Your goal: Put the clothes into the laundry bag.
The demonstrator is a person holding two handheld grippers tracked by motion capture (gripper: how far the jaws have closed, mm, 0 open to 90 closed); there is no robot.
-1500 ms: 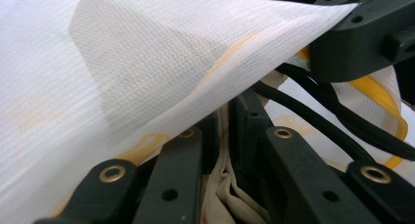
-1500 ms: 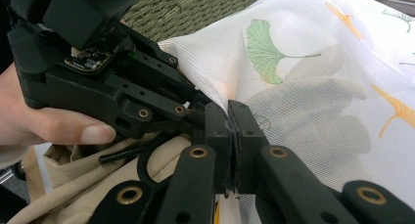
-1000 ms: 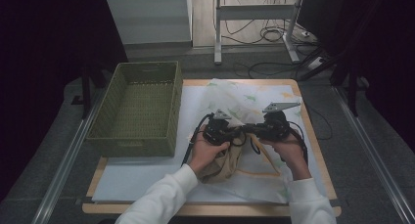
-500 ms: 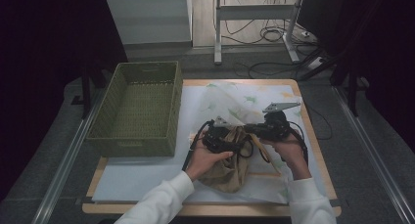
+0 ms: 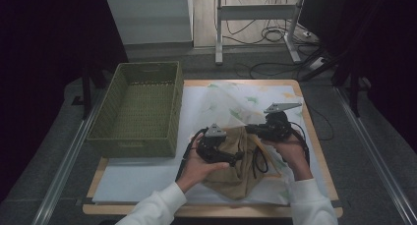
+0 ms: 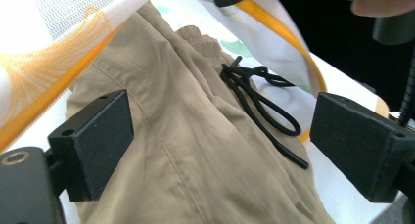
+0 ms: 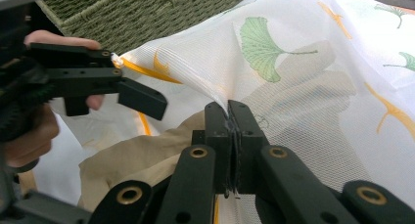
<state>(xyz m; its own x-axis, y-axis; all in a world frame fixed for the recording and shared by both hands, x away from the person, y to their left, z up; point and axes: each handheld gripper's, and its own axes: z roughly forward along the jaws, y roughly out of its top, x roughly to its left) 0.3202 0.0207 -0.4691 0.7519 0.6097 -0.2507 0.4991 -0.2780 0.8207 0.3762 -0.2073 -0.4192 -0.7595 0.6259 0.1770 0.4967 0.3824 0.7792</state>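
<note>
Dark surroundings close in on a wooden tabletop [image 5: 314,151] covered with a white sheet; behind it, cables trail over the floor around the legs of a metal stand. A green woven basket [image 5: 137,109] sits at the left end of the tabletop, open side up.

Right of the basket, near the middle, a person in white sleeves works with both hands on a white mesh laundry bag [image 5: 231,99] printed with green ginkgo leaves and edged in orange. Beige trousers [image 5: 236,173] with a black drawstring [image 6: 259,104] lie crumpled at the bag's mouth, partly under the mesh and partly out on the sheet toward the person.

The right gripper [image 5: 252,129] has its fingers pressed together on a pinch of the mesh, lifting that part of the bag so it tents up above the trousers; in the right gripper view the thin fabric runs straight into the seam between the two black pads [image 7: 216,131].

The left gripper [image 5: 240,157] lies over the trousers, pointing toward the bag's opening. Its jaws have just been opening, and now the fingers [image 6: 100,141] stand wide apart, with the beige cloth and the looped drawstring lying between and below them, pressed by neither pad. The orange-trimmed edge of the bag hangs just above the left one.
</note>
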